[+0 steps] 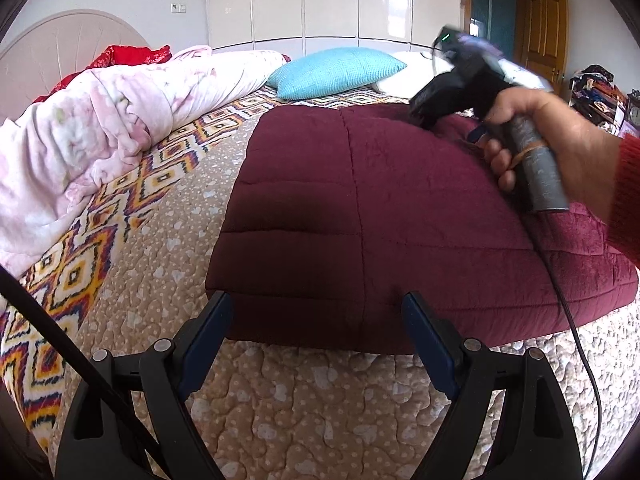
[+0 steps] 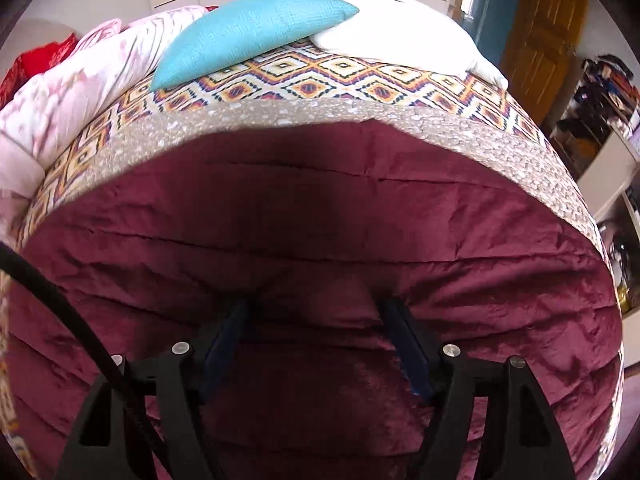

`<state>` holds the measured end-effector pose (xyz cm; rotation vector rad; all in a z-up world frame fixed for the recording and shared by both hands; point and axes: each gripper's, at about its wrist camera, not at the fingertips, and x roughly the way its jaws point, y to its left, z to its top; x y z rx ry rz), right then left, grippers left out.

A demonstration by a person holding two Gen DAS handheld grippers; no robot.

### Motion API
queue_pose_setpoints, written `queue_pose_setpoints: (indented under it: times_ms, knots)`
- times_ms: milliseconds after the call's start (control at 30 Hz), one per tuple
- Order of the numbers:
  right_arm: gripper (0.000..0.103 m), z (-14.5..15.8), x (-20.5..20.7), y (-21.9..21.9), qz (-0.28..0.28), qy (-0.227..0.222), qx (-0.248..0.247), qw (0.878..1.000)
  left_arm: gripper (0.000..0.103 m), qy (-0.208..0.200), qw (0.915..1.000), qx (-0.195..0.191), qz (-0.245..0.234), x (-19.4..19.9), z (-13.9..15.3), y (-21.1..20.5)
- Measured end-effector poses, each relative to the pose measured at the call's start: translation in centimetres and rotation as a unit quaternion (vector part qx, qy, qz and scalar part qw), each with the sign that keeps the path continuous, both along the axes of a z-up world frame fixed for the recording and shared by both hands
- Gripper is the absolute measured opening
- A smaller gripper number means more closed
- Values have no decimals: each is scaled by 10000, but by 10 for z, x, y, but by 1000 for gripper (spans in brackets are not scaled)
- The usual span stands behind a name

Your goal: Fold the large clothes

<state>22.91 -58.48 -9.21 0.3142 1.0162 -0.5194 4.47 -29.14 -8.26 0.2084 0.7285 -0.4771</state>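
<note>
Beneath the right gripper, spread wide, lies the maroon quilted garment.

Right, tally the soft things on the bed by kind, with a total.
Pillows: 2, turquoise pillow and white pillow
Quilted maroon garment: 1
Pink floral duvet: 1
Red cloth: 1
Total: 5

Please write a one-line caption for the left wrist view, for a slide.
Open left gripper at the near edge of a folded maroon quilted velvet garment on a beige quilted bedspread, right gripper over it.
</note>
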Motion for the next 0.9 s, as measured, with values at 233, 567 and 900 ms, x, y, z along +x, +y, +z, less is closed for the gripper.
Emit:
queue_pose_setpoints:
  times_ms: [233,567,900]
  knots:
    - [76,16,-70,-26,-147,-124,-458,9988,85,-26,9999,-126,1,-3,5,3]
    - [83,7,-268,-134,-2263,-424,151,9730,85,-104,9996,-159,-198,-21,11,-3]
    - [83,-10,-436,17,-1306,-391,-209,9904,85,242,9972,34,-713,-85,-8,-24]
